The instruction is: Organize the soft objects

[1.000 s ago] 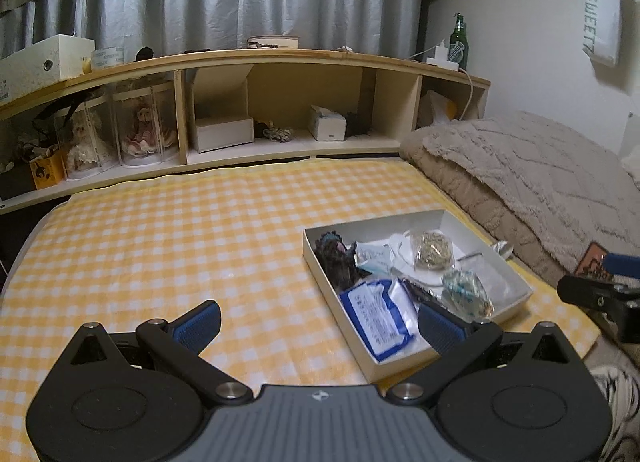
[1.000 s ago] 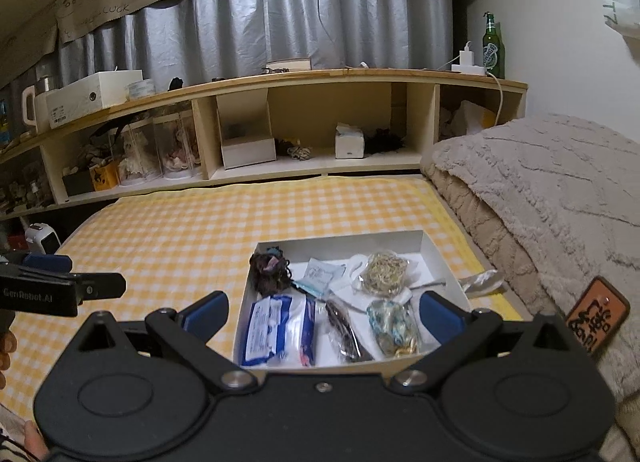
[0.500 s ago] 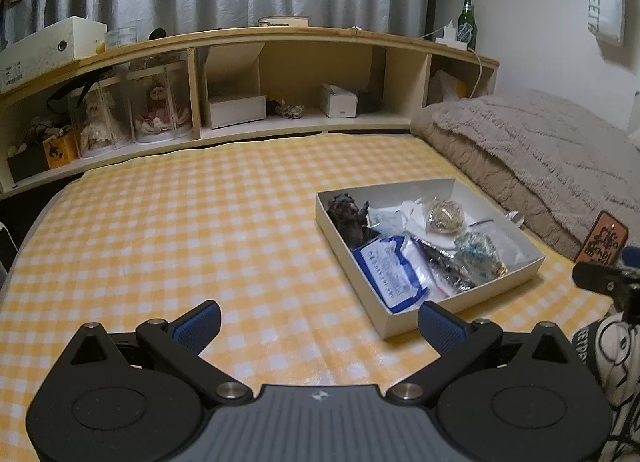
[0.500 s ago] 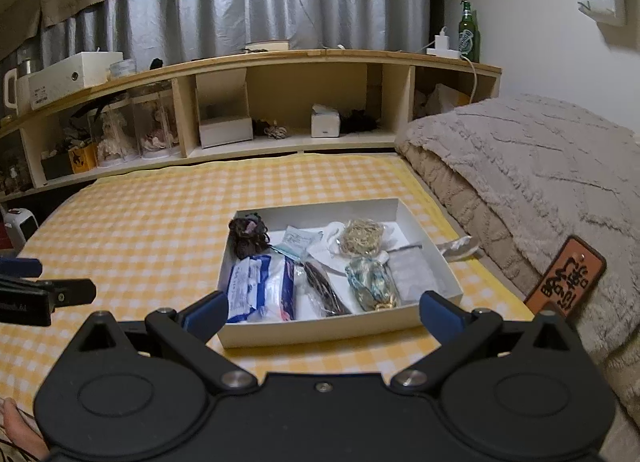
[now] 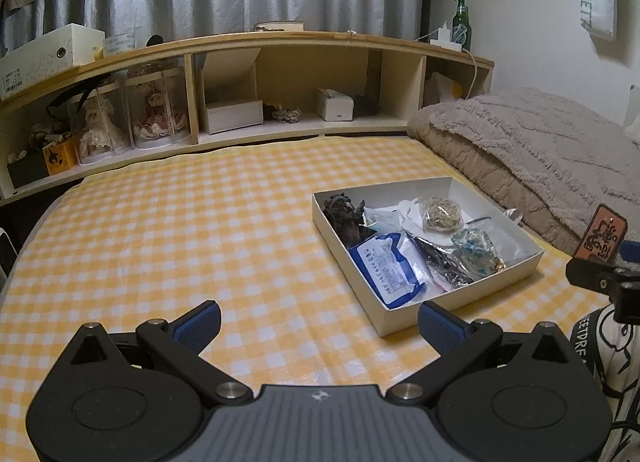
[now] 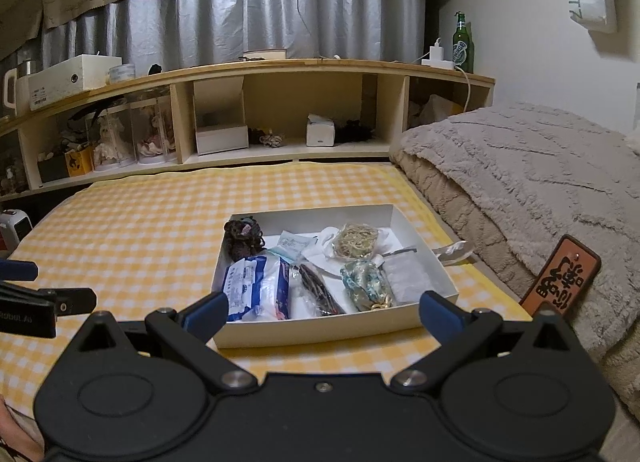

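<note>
A shallow white box (image 5: 464, 298) (image 6: 320, 332) lies on the yellow checked sheet. It holds a dark scrunchie bundle (image 5: 345, 215) (image 6: 242, 238), a blue-and-white packet (image 5: 386, 264) (image 6: 256, 286), a clear bag of rubber bands (image 5: 442, 213) (image 6: 357, 238), a teal patterned pouch (image 5: 476, 252) (image 6: 366, 284) and a bag of dark hair ties (image 6: 318, 290). My left gripper (image 5: 318, 326) is open and empty, above the sheet to the box's near left. My right gripper (image 6: 324, 312) is open and empty, above the box's near edge.
A folded beige blanket (image 5: 532, 149) (image 6: 532, 181) lies right of the box, with an orange tag (image 5: 600, 232) (image 6: 560, 276) on it. A wooden shelf (image 5: 280, 125) (image 6: 280, 153) with boxes and dolls runs along the back. A crumpled wrapper (image 6: 454, 252) lies beside the box.
Both grippers have pulled back from the box and risen a little, so the box sits farther ahead in both views. Both stay open.
</note>
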Tool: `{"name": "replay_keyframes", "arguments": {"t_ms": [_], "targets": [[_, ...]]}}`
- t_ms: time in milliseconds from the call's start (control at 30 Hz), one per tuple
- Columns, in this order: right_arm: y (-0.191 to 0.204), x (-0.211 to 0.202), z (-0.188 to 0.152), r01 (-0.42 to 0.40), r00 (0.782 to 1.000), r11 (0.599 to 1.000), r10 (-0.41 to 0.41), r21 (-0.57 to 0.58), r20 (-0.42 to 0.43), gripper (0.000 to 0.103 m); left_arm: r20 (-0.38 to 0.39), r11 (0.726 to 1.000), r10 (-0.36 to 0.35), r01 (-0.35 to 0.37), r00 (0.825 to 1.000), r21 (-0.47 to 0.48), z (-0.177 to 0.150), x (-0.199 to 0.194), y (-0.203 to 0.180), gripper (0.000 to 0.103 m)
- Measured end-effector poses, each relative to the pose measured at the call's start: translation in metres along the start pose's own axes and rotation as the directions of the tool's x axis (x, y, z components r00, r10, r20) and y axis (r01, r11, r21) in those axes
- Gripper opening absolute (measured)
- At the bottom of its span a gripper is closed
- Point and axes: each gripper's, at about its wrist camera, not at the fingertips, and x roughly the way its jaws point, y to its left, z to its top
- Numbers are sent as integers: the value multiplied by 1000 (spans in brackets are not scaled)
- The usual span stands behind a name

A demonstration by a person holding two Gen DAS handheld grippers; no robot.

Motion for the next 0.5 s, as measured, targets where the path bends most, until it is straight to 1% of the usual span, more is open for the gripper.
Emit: {"name": "replay_keyframes", "arguments": {"t_ms": [500], "targets": [[0,1,-1,9,1000,1000,-9,-7,-4,103,17,1000,-2,2,1000,-9,0,-4,0,103]]}}
